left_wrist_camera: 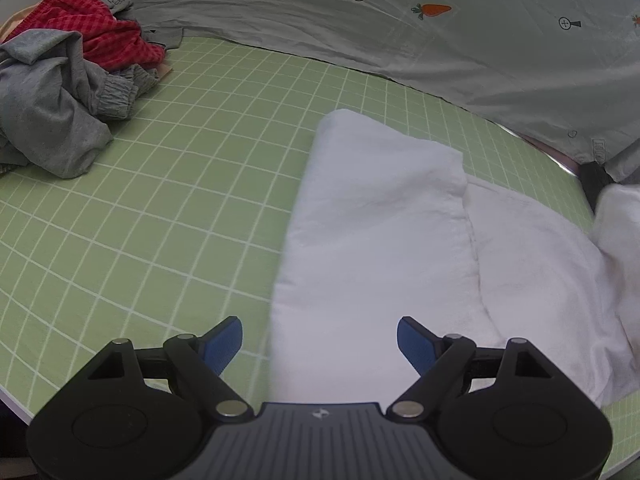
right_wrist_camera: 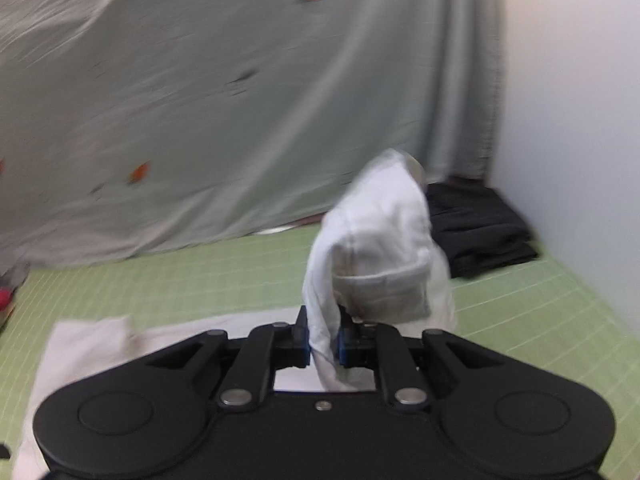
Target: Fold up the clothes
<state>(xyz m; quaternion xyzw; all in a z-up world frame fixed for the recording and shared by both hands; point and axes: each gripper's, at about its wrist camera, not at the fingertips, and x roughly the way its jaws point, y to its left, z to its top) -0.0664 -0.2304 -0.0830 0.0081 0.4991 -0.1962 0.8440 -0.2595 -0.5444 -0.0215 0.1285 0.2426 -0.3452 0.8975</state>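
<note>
A white garment [left_wrist_camera: 380,216] lies partly folded on the green grid mat [left_wrist_camera: 180,184]. My left gripper [left_wrist_camera: 320,340] is open and empty, hovering just above the garment's near left edge. My right gripper [right_wrist_camera: 323,340] is shut on a bunched part of the white garment [right_wrist_camera: 380,256] and holds it lifted above the mat; the rest of the cloth [right_wrist_camera: 92,344] lies flat below. The lifted part shows at the right edge of the left wrist view [left_wrist_camera: 620,216].
A pile of grey and red clothes [left_wrist_camera: 68,80] sits at the mat's far left. A folded black garment [right_wrist_camera: 480,228] lies at the far right by the white wall [right_wrist_camera: 580,120]. A grey carrot-print sheet [left_wrist_camera: 400,28] hangs behind the mat.
</note>
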